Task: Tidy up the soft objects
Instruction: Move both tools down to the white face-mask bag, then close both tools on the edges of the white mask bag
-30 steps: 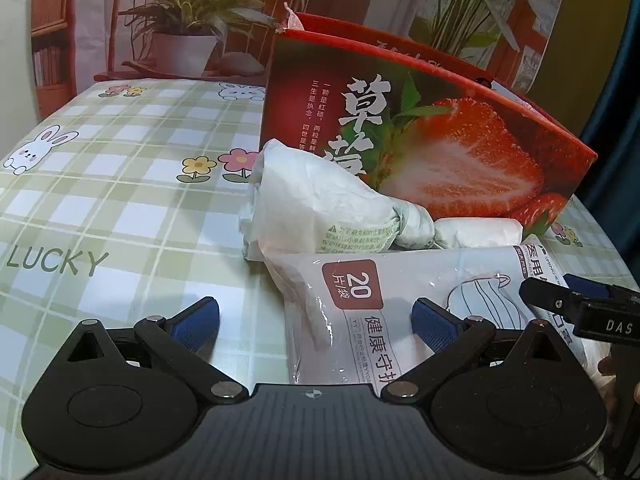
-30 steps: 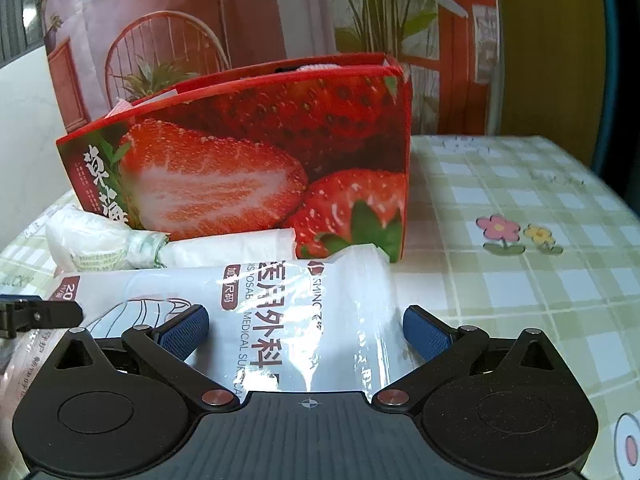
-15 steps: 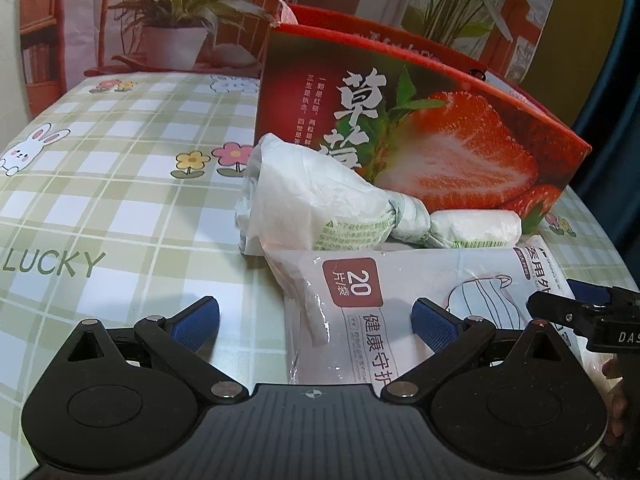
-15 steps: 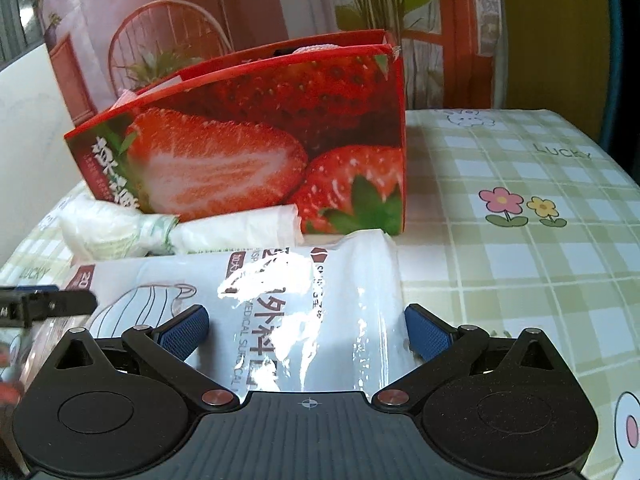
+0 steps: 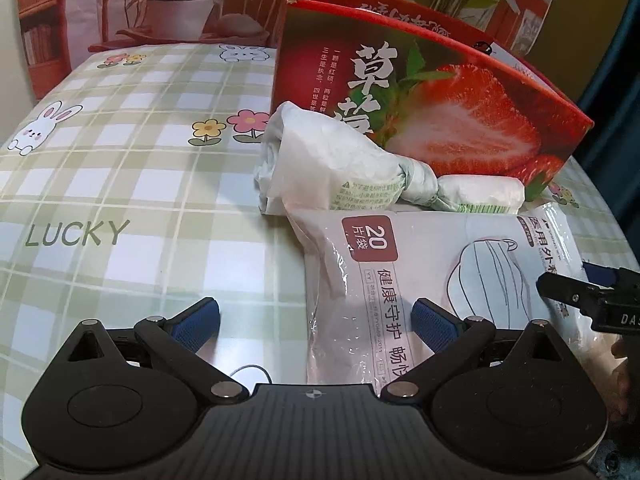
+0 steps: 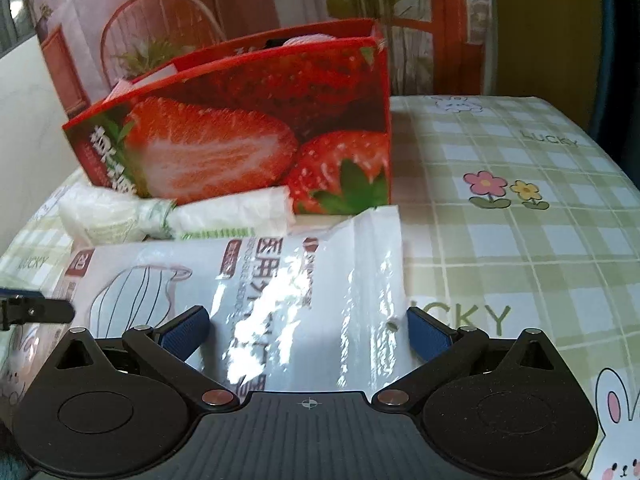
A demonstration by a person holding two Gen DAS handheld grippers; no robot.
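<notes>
We see both tools low over the tabletop (image 5: pixel 132 184), each with its blue pads spread wide and nothing between them. The left tool (image 5: pixel 314 322) points at the near left end of the mask pack (image 5: pixel 400 280), its right pad over the plastic and its left pad over bare cloth. The right tool (image 6: pixel 308 326) straddles the pack's glossy right end (image 6: pixel 320 264), both pads close to the film.

The pack lies flat on the tabletop in front of the strawberry box (image 5: pixel 432 92), with a knotted white bag (image 5: pixel 340 168) and a smaller white roll (image 5: pixel 480 196) wedged between pack and box.

The main risk, we judge, is the slick film: a pinch on loose plastic alone could slip, or lift only one end so the pack sags and folds. If the tools close at different heights, the pack may twist. Dragging it forward could also push the white bag against the box.

Both tools are held nearly level, aimed toward the box. Whether any pad already touches the film is hard to say; the right view is slightly blurred.
</notes>
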